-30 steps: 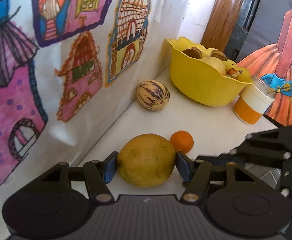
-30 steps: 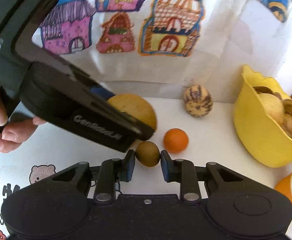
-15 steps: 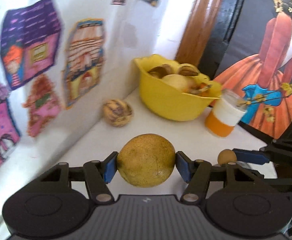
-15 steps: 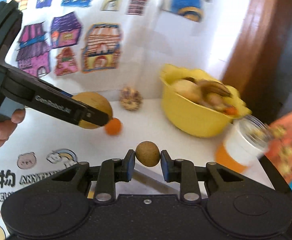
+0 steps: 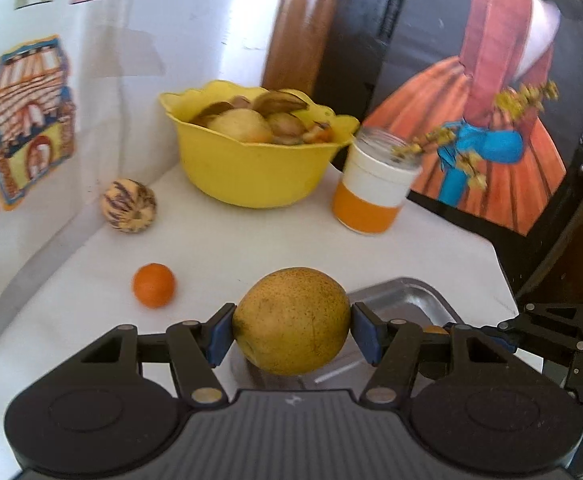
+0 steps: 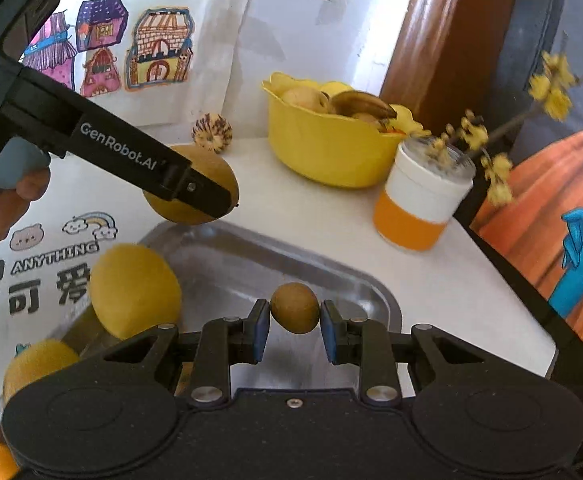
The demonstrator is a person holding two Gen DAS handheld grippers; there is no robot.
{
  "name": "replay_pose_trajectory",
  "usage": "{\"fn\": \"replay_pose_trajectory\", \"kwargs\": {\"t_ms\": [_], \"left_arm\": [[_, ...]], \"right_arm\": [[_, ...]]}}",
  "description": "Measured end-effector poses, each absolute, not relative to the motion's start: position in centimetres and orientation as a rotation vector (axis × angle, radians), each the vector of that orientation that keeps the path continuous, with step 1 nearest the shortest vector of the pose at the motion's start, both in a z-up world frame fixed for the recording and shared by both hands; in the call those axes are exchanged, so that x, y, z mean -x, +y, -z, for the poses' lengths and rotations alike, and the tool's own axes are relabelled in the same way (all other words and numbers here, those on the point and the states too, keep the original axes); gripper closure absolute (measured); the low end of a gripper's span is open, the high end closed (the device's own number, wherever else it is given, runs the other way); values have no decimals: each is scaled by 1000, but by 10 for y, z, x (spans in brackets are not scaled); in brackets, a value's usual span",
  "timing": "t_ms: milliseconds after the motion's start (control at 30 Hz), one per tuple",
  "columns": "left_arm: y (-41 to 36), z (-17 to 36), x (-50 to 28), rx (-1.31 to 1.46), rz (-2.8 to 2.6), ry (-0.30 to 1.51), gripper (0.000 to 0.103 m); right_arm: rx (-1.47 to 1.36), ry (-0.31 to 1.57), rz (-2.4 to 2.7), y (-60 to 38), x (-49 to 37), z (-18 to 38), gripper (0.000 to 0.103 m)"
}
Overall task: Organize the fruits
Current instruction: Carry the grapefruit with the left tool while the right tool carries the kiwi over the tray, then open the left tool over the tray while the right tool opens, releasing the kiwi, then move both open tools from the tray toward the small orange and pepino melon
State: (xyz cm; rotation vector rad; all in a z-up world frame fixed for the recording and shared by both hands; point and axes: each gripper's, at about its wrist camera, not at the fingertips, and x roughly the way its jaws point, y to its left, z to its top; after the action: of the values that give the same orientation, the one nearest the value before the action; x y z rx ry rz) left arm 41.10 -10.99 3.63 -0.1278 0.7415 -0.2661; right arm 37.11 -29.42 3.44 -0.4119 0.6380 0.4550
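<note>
My left gripper is shut on a large yellow-brown round fruit, held in the air above the near corner of a metal tray. In the right wrist view, that fruit hangs over the tray's far left rim. My right gripper is shut on a small brown oval fruit above the tray's middle. Two yellow fruits lie in the tray's left part. An orange and a striped melon rest on the white table.
A yellow bowl full of fruit stands at the back by the wall. Beside it is an orange-and-white cup holding yellow flower sprigs. Drawings cover the wall on the left. The table's edge runs close along the tray's right side.
Both grippers have lifted their fruits off the table and swung right, from beside the orange to above the metal tray. Both stay shut.
</note>
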Motion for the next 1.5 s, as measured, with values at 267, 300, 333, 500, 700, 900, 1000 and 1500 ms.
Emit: {"fn": "replay_pose_trajectory", "kwargs": {"t_ms": [267, 300, 333, 500, 700, 900, 1000, 1500], "left_arm": [[-129, -28, -414, 70, 270, 784, 37], [-129, -27, -415, 68, 269, 787, 37], [-130, -26, -415, 65, 267, 791, 37], [-132, -21, -417, 61, 259, 811, 37], [-131, -16, -420, 70, 264, 852, 35], [-132, -38, -406, 51, 286, 743, 18], [-130, -48, -395, 58, 291, 697, 8], [-107, -78, -264, 74, 270, 525, 1]], "right_arm": [[345, 643, -451, -311, -369, -30, 73], [341, 642, -450, -313, -369, -31, 73], [338, 642, -448, -314, -369, -31, 73], [319, 640, -439, -317, -368, -32, 73], [298, 639, -419, -316, -369, -31, 64], [298, 628, -371, -316, -364, -33, 45], [274, 602, -344, -319, -357, -39, 34], [219, 491, -296, -316, -252, -79, 1]]}}
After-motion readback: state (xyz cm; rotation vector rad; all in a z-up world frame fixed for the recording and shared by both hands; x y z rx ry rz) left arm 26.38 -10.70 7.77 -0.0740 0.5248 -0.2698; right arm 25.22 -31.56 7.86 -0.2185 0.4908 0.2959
